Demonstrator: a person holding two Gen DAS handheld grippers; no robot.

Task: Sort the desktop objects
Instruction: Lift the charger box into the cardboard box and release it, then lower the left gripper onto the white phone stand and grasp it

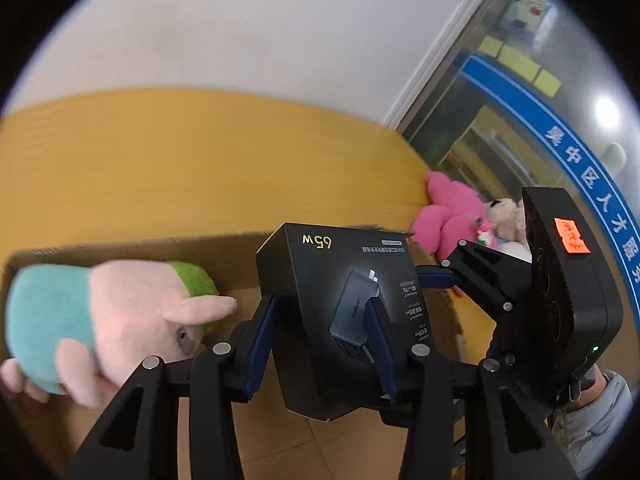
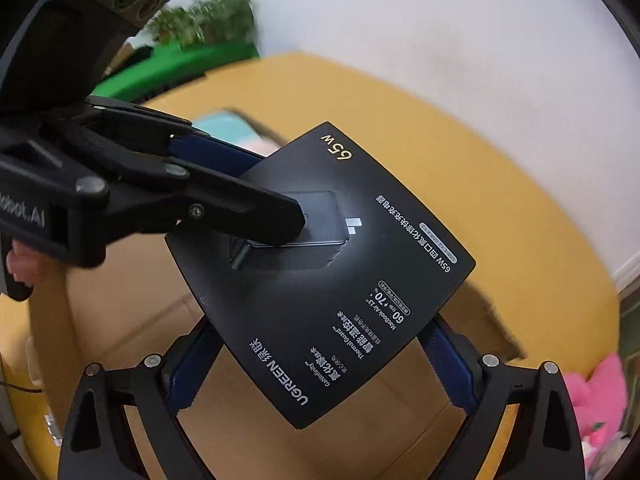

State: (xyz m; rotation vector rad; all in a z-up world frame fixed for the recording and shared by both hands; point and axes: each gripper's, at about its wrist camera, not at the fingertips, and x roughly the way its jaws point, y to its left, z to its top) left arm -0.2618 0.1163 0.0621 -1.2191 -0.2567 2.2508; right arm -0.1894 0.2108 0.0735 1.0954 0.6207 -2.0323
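Note:
A black charger box [image 1: 316, 280] printed "65W" hangs above an open cardboard carton [image 1: 120, 246]. My left gripper [image 1: 324, 304] is shut on it, one blue pad against each side. My right gripper [image 1: 440, 276] comes in from the right, one blue pad at the box's right edge. In the right wrist view the charger box [image 2: 320, 272] lies between the right gripper's [image 2: 320, 344] blue pads, which press its two edges. The left gripper [image 2: 272, 188] clamps it from the left. A pink plush pig in a teal shirt [image 1: 100, 320] lies inside the carton [image 2: 120, 320].
The carton stands on a yellow table [image 1: 200, 160] against a white wall. A pink plush [image 1: 448, 216] and a beige teddy [image 1: 506, 216] lie at the table's right end by a glass door [image 1: 520, 120]. A green plant [image 2: 208, 16] stands beyond the far-left edge.

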